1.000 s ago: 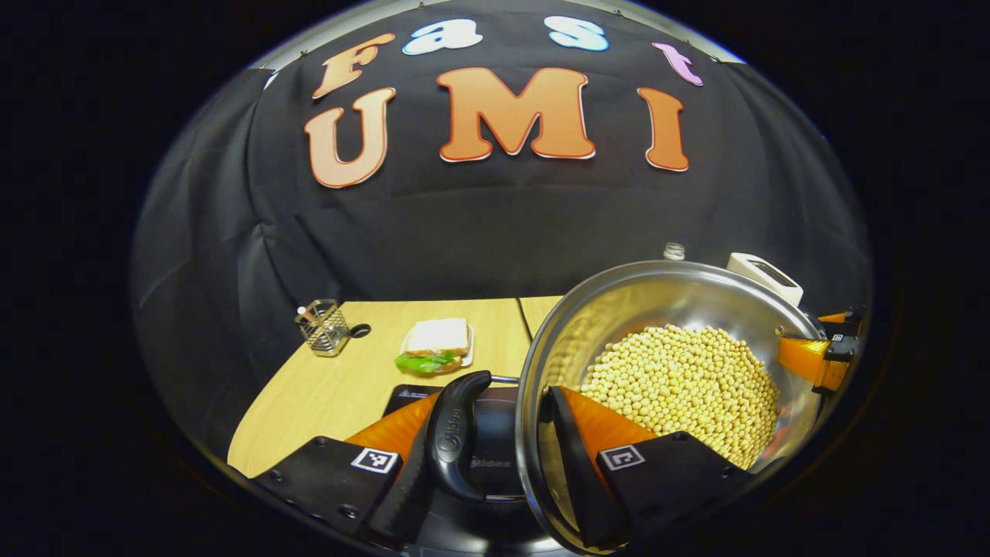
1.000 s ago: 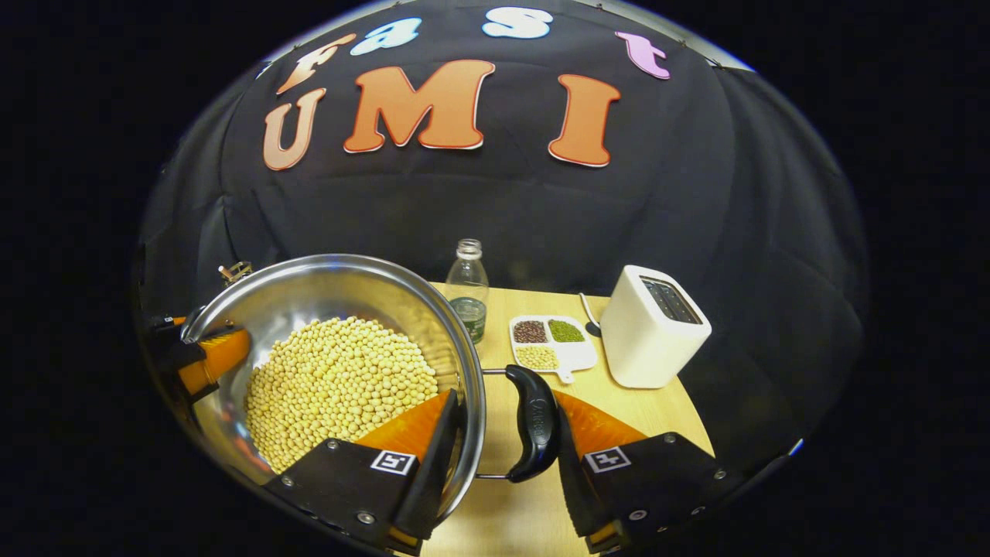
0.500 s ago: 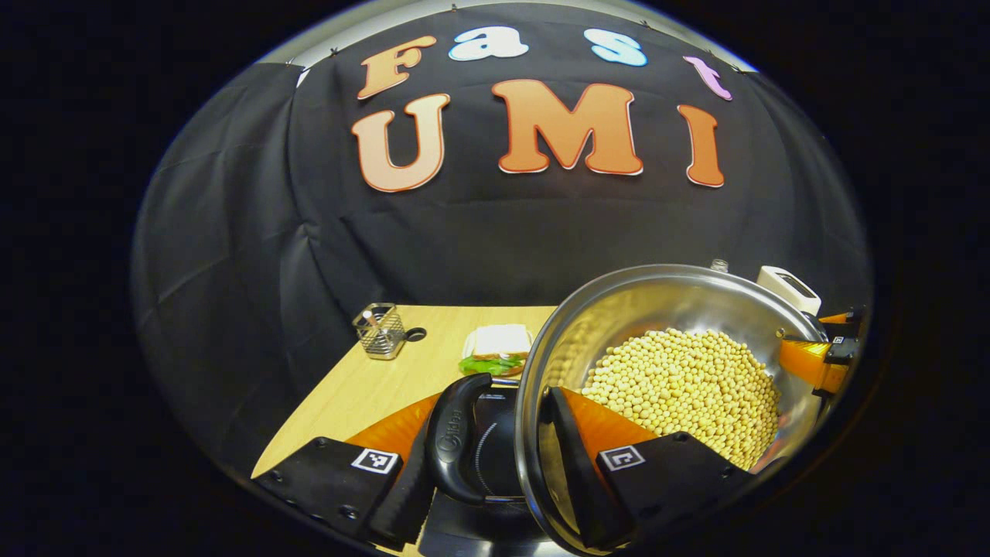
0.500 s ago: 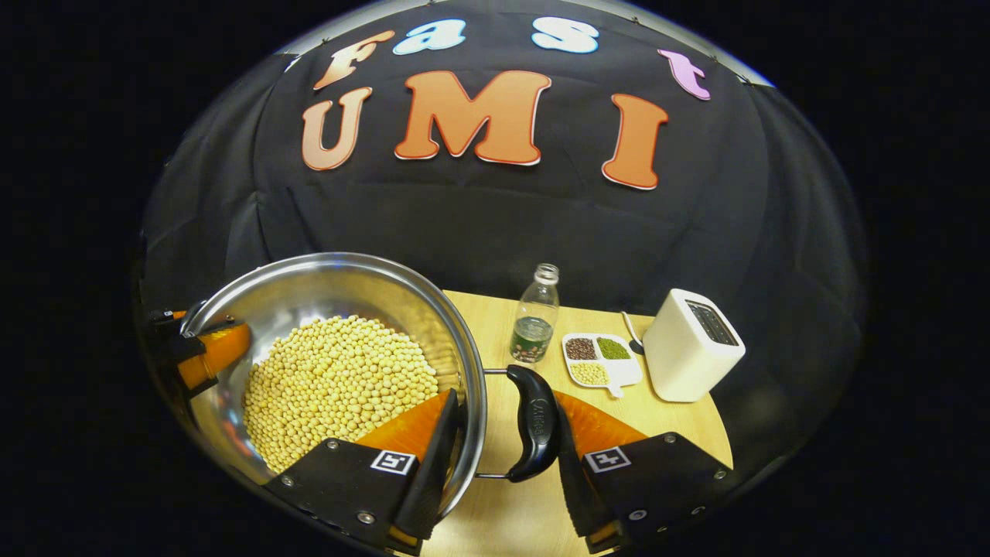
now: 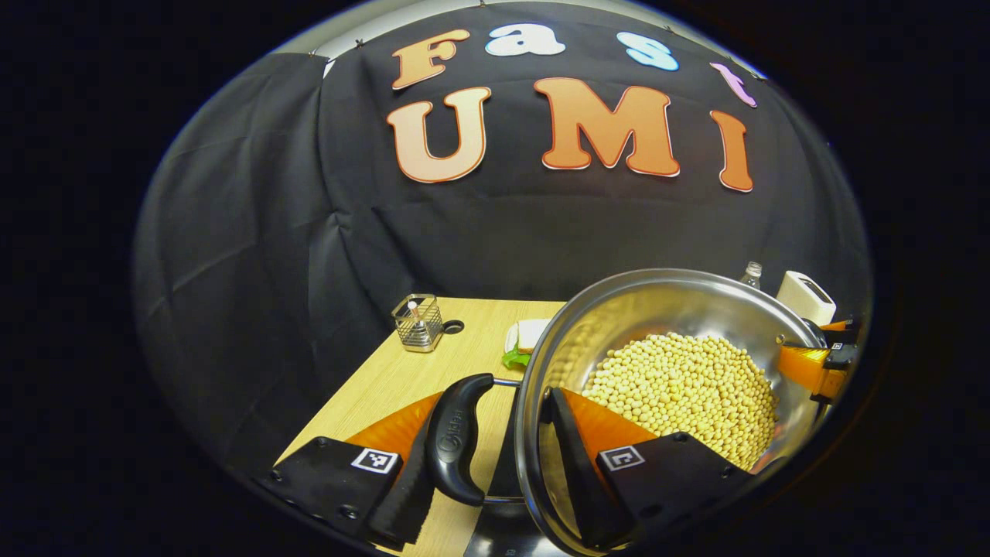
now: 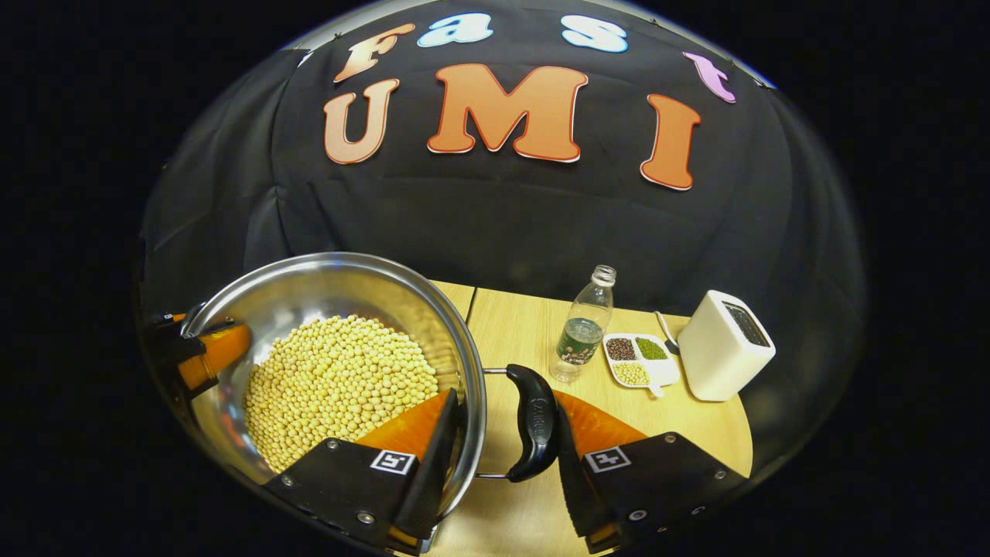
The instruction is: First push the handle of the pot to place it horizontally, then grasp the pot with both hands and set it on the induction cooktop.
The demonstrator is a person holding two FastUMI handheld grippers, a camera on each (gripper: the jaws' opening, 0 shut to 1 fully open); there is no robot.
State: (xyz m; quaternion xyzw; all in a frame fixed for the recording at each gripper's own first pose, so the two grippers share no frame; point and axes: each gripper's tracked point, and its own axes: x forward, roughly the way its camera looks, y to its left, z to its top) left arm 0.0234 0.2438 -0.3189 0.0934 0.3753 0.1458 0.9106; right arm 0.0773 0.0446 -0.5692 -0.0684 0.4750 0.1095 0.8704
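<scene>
Presently, one steel pot, filled with pale soybeans, is held above the wooden table by both grippers. In the left gripper view, the left gripper is clamped across the pot's wall and its black side handle: one finger is set inside the rim among the beans, the other outside the handle. In the right gripper view, the right gripper is clenched the same way on the opposite handle, one finger inside the rim, one outside the handle. A dark surface is glimpsed beneath the pot in the left gripper view; whether it is the cooktop cannot be told. Beyond the pot on the left gripper's side, a wire mesh holder and a sandwich are recorded. On the right gripper's side of the pot, a clear bottle, a divided dish of beans and a white toaster are listed, all standing on the table.
</scene>
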